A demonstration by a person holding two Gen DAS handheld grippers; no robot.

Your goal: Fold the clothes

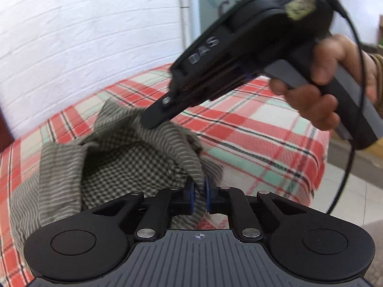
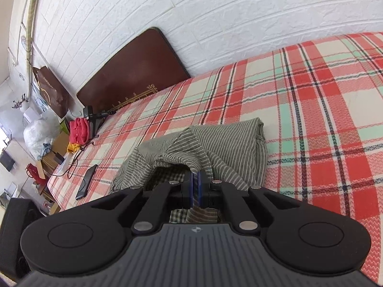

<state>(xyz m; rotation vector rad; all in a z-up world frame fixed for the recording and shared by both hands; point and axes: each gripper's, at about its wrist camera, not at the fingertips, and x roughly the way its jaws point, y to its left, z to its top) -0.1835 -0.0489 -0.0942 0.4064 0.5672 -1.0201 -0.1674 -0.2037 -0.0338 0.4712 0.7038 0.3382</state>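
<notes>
A grey striped garment (image 1: 134,138) with a checked lining lies bunched on the plaid bed cover (image 1: 251,129). My left gripper (image 1: 199,187) is shut on a fold of its edge and holds it up. My right gripper (image 1: 149,124) shows in the left wrist view, coming from the upper right with its tips pinching the cloth's far edge. In the right wrist view the right gripper (image 2: 195,179) is shut on a raised fold of the garment (image 2: 227,143), which hangs open beneath it.
The bed runs along a white brick wall (image 2: 215,12) with a dark brown headboard (image 2: 134,71). A black phone (image 2: 86,181), cable and red cloth (image 2: 79,130) lie near the bed's far end. Floor (image 1: 354,191) shows past the bed edge on the right.
</notes>
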